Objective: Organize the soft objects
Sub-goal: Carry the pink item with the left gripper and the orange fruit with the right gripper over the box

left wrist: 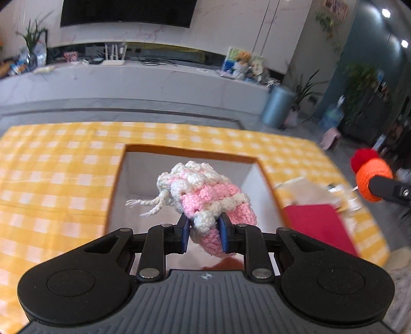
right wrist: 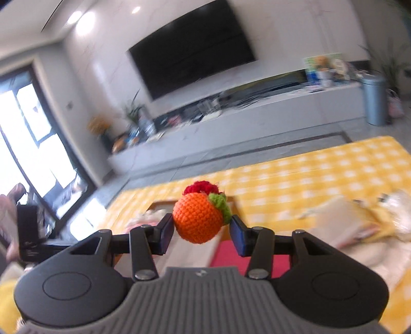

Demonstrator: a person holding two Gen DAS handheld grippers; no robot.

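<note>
Yellow checked tablecloth (left wrist: 64, 164) before a marble television wall (left wrist: 231, 23)

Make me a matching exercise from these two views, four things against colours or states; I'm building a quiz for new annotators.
Things:
1. crochet pouch
2. crochet ball
3. tablecloth
4. box

States:
A. yellow and white checks
B. orange, green leaf, in right gripper
C. open, under the pouch
D. pink and white, in left gripper

Pairs: 1-D, 2-B, 3-A, 4-C
</note>
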